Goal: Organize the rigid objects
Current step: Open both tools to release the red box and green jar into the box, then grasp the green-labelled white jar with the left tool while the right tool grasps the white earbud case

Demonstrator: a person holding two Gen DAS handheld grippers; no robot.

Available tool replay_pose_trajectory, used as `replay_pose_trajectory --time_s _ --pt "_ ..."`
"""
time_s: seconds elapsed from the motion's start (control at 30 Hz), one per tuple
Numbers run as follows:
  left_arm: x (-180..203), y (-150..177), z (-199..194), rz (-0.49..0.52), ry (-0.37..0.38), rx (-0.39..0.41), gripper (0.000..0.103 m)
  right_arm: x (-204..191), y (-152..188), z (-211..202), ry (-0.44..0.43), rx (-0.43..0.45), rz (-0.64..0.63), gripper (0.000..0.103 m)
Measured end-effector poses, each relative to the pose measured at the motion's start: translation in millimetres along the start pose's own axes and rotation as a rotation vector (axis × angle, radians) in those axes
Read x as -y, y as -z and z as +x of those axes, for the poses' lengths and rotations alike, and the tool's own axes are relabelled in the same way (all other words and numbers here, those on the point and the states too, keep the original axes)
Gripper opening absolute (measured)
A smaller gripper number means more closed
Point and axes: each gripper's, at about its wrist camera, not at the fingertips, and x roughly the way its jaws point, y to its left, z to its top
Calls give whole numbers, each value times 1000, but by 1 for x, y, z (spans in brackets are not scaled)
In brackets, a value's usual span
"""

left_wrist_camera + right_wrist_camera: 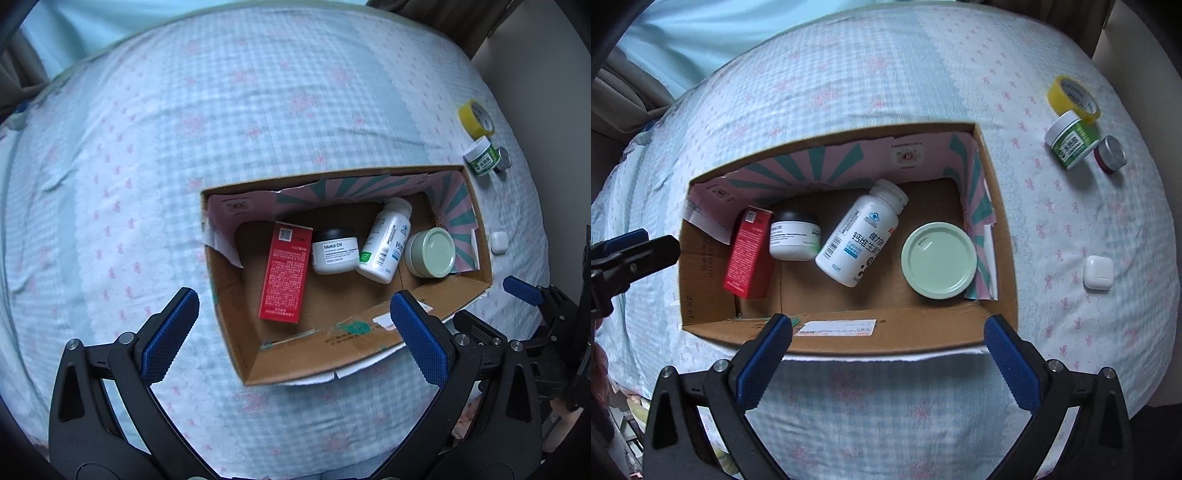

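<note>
Both grippers, left and right, hover over the cardboard box, fingers spread wide, holding nothing; next likely the earbud case on the bed.

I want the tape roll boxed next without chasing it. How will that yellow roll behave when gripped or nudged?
The yellow tape roll leans on edge against the green-labelled jar, so a nudge may tip or roll it. It looks rigid and probably light. Its rounded rim could slip between pads.
</note>
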Motion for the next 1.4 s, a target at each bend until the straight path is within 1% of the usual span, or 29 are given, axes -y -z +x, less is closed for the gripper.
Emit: replay_pose_trajectory --time_s 0.1,0.27,0.37,0.43,0.57,0.77,0.9,0.97,1.07,1.17,1.27,1.4 --pt "1 10 -24 -13 -22 35 103 -3 6 -19 11 21 -8 103" --pt "5 29 -67 -44 -24 107 103 -8 16 -58 17 58 -19 103" --pt "12 42 -93 -44 -49 156 103 -12 25 -82 30 89 -22 103" --pt "17 51 -107 -43 -45 184 103 -12 31 -97 20 107 -13 103" --pt "35 64 -134 -25 -36 242 103 -11 41 -122 -7 138 4 103" --pt "69 75 -163 10 -34 329 103 6 60 -164 34 211 29 103" --pt "92 75 -173 5 -24 363 103 30 70 -182 52 240 44 103" --pt "104 73 -174 6 -15 366 103 47 73 -188 48 248 60 103" --pt "131 69 -172 5 -27 378 103 80 77 -193 40 262 87 103" --pt "164 64 -166 -15 -33 384 103 115 76 -195 35 273 82 103" --pt "204 53 -157 -36 -32 377 103 152 71 -193 61 275 29 103" --pt "255 29 -142 -26 -46 366 103 200 63 -187 31 264 -4 103"
